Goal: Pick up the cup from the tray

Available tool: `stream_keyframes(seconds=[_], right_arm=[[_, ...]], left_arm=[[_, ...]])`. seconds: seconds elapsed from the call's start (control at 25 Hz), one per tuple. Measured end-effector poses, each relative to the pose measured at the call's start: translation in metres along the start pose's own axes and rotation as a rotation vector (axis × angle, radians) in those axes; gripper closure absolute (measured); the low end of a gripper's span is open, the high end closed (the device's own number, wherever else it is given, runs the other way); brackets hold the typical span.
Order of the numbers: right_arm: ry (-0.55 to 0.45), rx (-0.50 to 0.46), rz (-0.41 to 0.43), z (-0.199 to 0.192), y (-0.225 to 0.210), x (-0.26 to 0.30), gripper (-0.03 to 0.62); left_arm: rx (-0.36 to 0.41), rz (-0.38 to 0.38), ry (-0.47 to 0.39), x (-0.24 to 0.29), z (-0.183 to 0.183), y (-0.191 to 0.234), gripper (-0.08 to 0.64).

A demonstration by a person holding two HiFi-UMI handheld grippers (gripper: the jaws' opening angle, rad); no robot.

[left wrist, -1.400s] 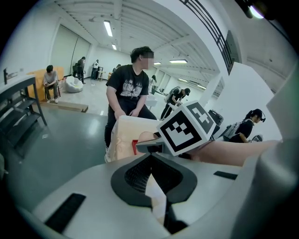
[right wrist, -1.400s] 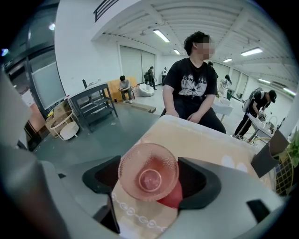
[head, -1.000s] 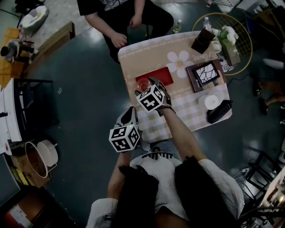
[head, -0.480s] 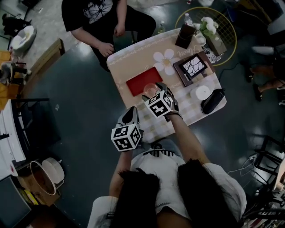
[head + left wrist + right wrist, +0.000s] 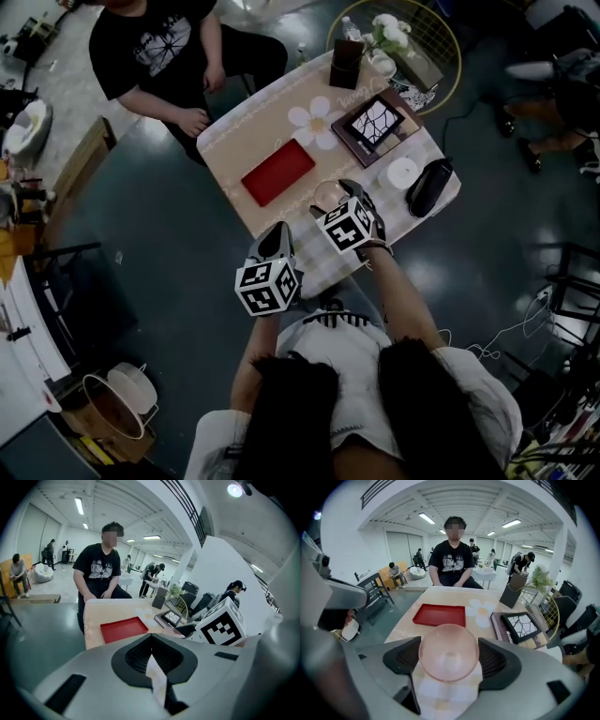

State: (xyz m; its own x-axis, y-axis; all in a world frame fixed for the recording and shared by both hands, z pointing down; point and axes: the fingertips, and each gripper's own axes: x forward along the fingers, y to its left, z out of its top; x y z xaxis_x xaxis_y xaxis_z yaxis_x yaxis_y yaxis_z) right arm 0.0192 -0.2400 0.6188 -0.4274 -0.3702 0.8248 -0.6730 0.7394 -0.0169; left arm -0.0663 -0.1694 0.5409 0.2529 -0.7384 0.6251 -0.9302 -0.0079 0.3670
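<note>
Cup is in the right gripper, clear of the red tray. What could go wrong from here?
1. The cup is round and glassy, and the right gripper's jaws pinch it only at its two sides; it might slip or swivel if tilted.
2. The framed picture lies close by on the cup's right; a sideways swing could knock it.
</note>
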Motion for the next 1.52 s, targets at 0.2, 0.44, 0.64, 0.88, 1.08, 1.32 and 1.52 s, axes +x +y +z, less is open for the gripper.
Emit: stream_keyframes(seconds=[0.2, 0.44, 0.64, 0.88, 1.08, 1.32, 1.52], right_arm=[[0.016, 0.037, -0.027, -0.021, -0.009, -0.007, 0.206], [0.044, 0.048, -0.011, -0.043, -0.005, -0.002, 0.206], [0.049, 0.051, -0.015, -0.058, -0.005, -0.004, 0.206], [0.042, 0.046, -0.020, -0.062, -0.004, -0.005, 0.205], [0.001, 0.092, -0.008, -0.058, -0.008, -0.008, 0.204], [-0.069, 0.128, 0.007, -0.046, -0.006, -0.021, 0.202], [-0.230, 0.175, 0.060, -0.014, 0.000, -0.048, 0.204]], left_arm=[[0.027, -0.033, 0.015, 0.006, -0.004, -0.013, 0.554], [0.035, -0.051, 0.015, 0.007, -0.008, -0.017, 0.554], [0.035, -0.064, 0.011, 0.009, -0.011, -0.021, 0.554], [0.042, -0.071, 0.007, 0.006, -0.017, -0.026, 0.554], [0.044, -0.086, -0.006, 0.002, -0.019, -0.029, 0.554], [0.056, -0.091, -0.009, -0.001, -0.018, -0.030, 0.554], [0.048, -0.099, -0.029, 0.000, -0.013, -0.031, 0.554]])
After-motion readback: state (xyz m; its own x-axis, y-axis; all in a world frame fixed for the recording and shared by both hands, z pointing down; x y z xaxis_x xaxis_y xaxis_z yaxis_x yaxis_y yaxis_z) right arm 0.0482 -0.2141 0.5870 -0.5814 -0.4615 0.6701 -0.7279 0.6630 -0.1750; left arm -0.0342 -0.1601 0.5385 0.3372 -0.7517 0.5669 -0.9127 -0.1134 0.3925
